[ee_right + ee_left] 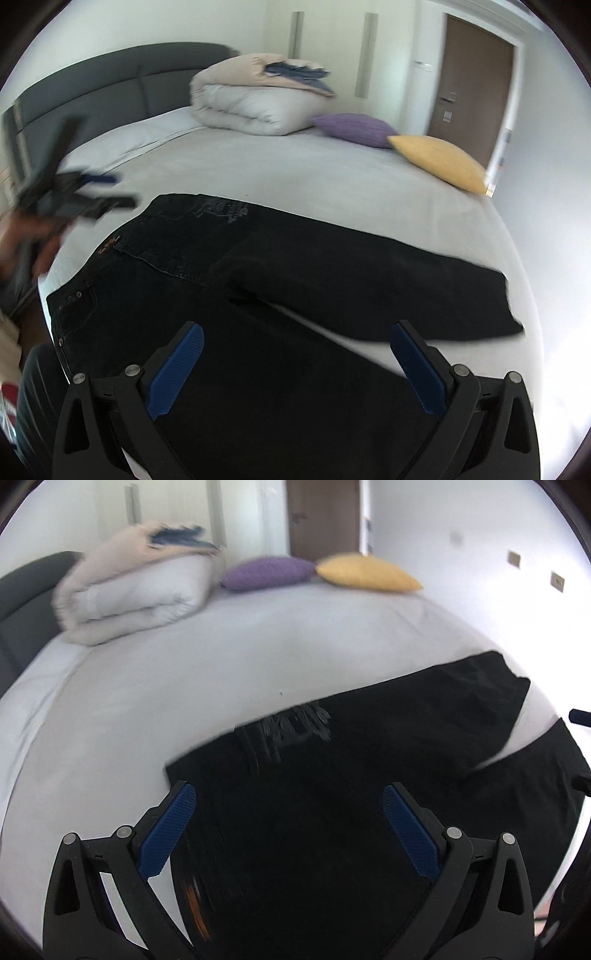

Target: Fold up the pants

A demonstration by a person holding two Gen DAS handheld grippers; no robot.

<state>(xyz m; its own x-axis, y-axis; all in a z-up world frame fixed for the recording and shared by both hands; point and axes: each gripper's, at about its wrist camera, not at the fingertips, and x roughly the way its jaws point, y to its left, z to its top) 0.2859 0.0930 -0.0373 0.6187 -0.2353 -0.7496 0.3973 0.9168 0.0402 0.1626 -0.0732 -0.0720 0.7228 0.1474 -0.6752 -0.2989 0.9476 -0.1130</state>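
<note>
On the bed, black pants lie flat, legs spread apart w/ sheet showing between them, waistband toward the headboard side. Left claw is wide open, holding nothing, positioned above the waist area. Right claw is also wide open, empty, above the near leg. Left claw appears blurred at left edge of right wrist view. Far side of bed: folded duvet w/ blue garment on top, purple cushion, yellow cushion just beside it.
</note>
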